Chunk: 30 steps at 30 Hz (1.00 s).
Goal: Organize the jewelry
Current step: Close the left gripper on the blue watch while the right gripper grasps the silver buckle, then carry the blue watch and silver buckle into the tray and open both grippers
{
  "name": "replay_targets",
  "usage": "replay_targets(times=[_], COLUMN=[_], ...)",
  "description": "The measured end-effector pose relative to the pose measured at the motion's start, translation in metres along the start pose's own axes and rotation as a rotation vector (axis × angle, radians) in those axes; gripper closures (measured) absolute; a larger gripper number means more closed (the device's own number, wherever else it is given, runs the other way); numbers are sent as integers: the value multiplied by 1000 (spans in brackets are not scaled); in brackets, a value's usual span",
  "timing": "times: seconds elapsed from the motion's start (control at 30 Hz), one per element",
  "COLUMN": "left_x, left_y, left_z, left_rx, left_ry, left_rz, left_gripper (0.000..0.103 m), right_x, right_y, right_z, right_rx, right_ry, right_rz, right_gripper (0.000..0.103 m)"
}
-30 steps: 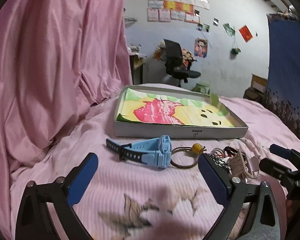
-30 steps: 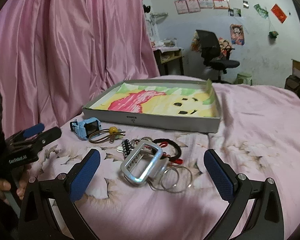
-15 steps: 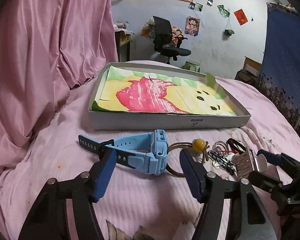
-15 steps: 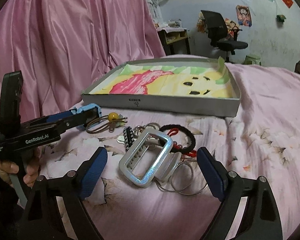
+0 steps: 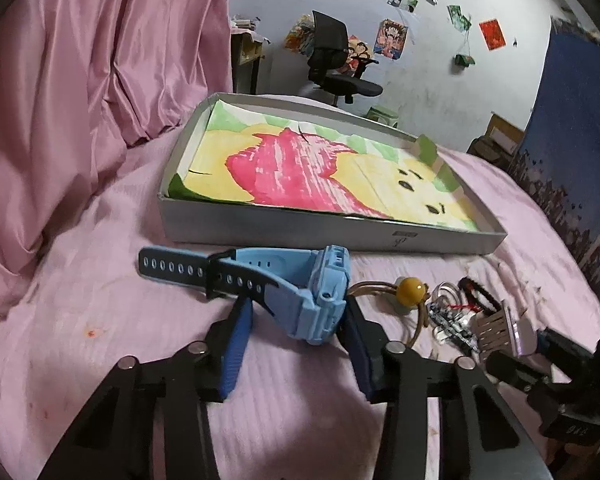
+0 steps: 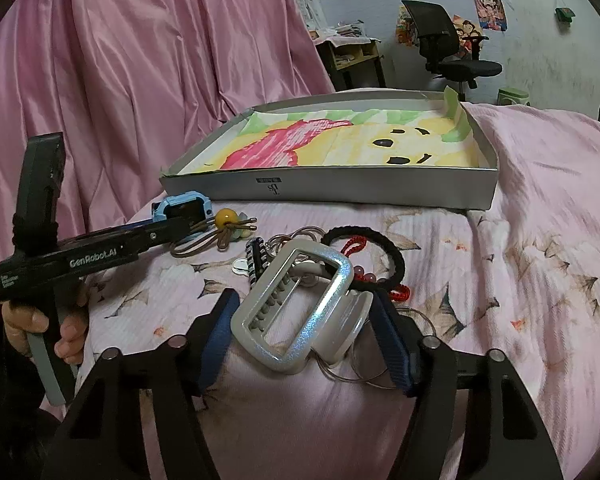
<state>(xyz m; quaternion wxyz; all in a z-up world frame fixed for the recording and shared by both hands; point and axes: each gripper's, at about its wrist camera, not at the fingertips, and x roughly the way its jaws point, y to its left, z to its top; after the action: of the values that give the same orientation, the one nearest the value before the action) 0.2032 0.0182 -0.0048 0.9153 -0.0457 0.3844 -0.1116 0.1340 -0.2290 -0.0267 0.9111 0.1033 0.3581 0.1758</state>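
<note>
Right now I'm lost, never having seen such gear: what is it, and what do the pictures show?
A person holds a claw in each hand, each with a camera looking along its fingers. Jewellery lies on the pink bedsheet before a shallow grey box lined with a coloured drawing. The left camera shows the left claw straddling a light-blue plastic watch; the right shows the right claw straddling a silver glittery hair clip. Both claws have just been closing; whether they grip yet is unclear.
</note>
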Motion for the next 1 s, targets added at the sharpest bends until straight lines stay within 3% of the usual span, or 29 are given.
replay_targets(times=[0.2, 1.0], left_x=[0, -62], left_y=[-6, -26], left_z=[-4, -56], left_rx=[10, -22], left_ry=[-4, -164], left_rz=[-45, -104], left_gripper=[79, 80], right_x=[-3, -35], right_y=[0, -10], right_z=[-2, -8], right_rx=[2, 35], right_ry=[-17, -199], right_rz=[6, 124], right_gripper=[49, 50])
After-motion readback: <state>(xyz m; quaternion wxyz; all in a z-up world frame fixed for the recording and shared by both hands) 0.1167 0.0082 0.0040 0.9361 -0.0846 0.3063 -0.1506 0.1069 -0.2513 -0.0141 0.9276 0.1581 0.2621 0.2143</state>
